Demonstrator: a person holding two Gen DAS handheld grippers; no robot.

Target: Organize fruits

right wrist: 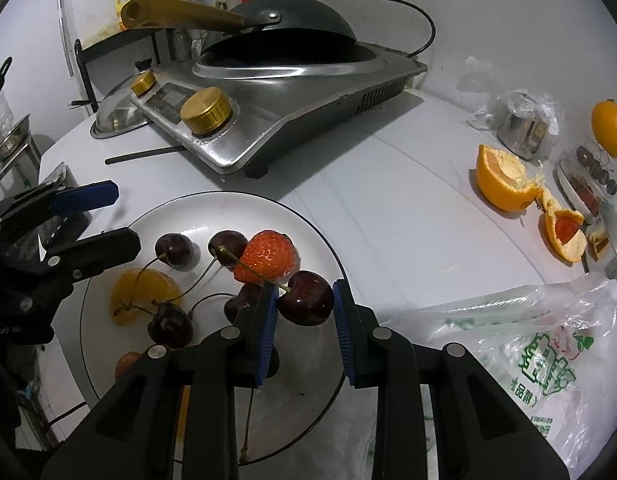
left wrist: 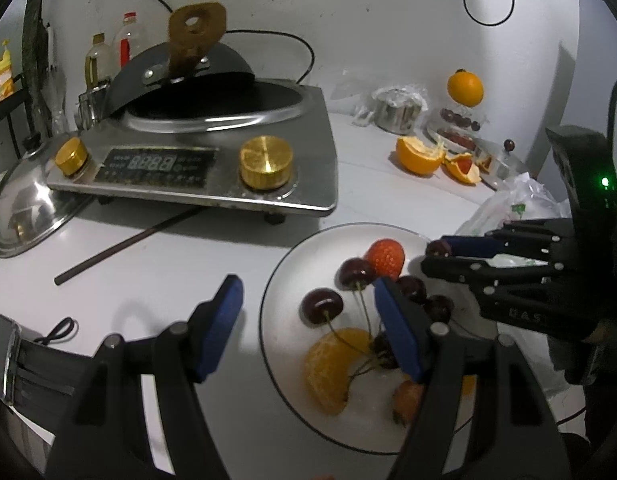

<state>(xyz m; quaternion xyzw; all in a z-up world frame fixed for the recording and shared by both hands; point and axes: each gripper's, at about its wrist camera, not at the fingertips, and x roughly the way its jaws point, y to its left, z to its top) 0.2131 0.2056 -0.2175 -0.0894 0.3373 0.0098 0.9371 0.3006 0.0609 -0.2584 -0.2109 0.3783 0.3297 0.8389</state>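
The right gripper (right wrist: 305,307) has a dark cherry (right wrist: 306,298) between its blue pads; the left pad touches the fruit, while a thin gap seems to show at the right pad, so I cannot tell whether the cherry is truly clamped. It sits over the near-right part of the white plate (right wrist: 308,236), just in front of a strawberry (right wrist: 266,257).

The left gripper (left wrist: 308,320) is spread wide, holding nothing, one finger above the countertop (left wrist: 168,264) and the other above the plate's contents.

The plate carries the strawberry, several more dark cherries (right wrist: 170,326) with long stems, an orange segment (left wrist: 332,372) and a second, partly hidden strawberry (left wrist: 406,398) at the near edge.

Beyond the plate stands an induction cooker (right wrist: 288,120) with brass knobs, a black wok (right wrist: 284,38) resting on it. To the right, well apart, lie a peeled orange half (right wrist: 504,182) and a piece of peel cupping something red (right wrist: 564,232), then a small dish (right wrist: 568,190) of cherries and a whole orange (right wrist: 610,128). A plastic bag (right wrist: 528,344) lies just beside the plate.
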